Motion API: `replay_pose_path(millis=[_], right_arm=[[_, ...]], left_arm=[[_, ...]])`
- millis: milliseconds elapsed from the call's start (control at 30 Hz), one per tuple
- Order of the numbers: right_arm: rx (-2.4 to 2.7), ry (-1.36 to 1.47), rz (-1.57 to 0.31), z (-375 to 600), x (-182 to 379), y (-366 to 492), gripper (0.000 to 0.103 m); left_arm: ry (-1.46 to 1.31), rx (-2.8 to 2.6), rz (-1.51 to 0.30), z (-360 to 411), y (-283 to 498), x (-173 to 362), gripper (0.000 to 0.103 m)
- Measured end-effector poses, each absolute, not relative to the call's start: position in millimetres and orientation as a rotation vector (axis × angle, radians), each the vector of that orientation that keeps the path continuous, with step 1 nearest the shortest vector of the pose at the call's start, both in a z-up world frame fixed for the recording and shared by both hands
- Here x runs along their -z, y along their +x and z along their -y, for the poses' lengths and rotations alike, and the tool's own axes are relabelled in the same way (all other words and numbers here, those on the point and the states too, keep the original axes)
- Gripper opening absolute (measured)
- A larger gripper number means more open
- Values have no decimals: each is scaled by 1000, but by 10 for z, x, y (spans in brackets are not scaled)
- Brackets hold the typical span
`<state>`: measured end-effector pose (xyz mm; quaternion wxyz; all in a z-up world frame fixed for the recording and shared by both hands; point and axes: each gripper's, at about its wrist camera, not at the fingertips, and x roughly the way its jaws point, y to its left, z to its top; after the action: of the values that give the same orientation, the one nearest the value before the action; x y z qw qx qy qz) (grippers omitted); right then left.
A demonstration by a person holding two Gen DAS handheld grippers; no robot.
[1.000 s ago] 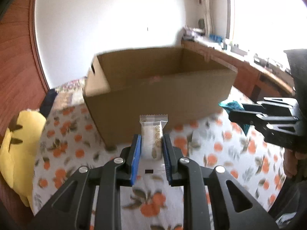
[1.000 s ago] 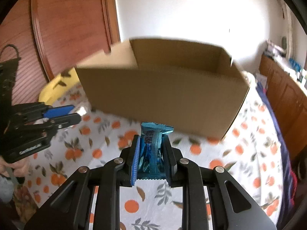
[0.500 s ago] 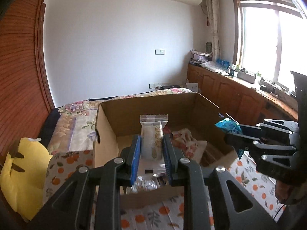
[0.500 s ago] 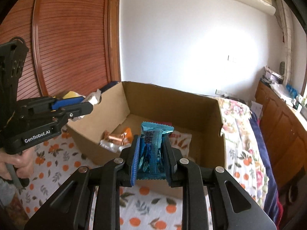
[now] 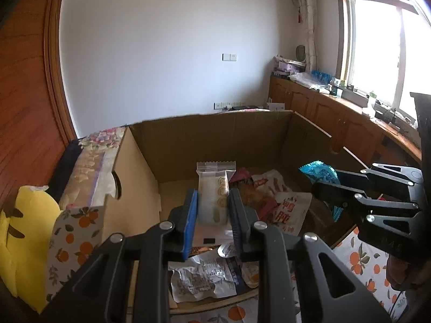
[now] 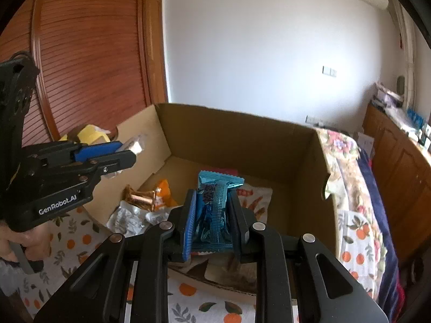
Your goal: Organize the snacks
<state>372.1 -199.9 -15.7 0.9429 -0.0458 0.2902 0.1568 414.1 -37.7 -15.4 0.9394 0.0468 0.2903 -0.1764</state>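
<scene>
An open cardboard box (image 5: 204, 140) stands on an orange-print sheet and holds several snack packets, among them a white bag with red print (image 5: 285, 204) and silver wrappers (image 5: 199, 277). My left gripper (image 5: 212, 195) hangs over the box's near edge, its jaws opening, with a white biscuit packet (image 5: 212, 207) upright between the pads. My right gripper (image 6: 211, 197) is shut on a blue foil packet (image 6: 215, 185), also above the near rim of the box (image 6: 242, 140). Each gripper appears in the other's view: the right gripper (image 5: 323, 181), the left gripper (image 6: 126, 152).
A yellow plush toy (image 5: 24, 228) lies left of the box. The orange-print sheet (image 6: 80, 239) covers the bed around it. Wooden cabinets (image 5: 336, 118) with clutter run under the window on the right. A wooden slatted door (image 6: 89, 53) stands at the left.
Both grippers, with their packets, went forward and up from in front of the box's side wall to above its near rim. The box's inside came into view.
</scene>
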Motion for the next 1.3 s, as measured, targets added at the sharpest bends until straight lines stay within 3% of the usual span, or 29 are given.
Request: replay_pose_path(millis=[233,733,1300], right_arm=[[-313,-81,-603,2007,142,3703,34],[-293,-60,-547,2092,-172,2801,34],[-246,-34,-512,2125,-201,1691,44]], left_arm=[[92,359,-615,405,4084,191,32],[102,316,-557,294,3176,-148,33],[144,251,-510,237,1917,-146,39]])
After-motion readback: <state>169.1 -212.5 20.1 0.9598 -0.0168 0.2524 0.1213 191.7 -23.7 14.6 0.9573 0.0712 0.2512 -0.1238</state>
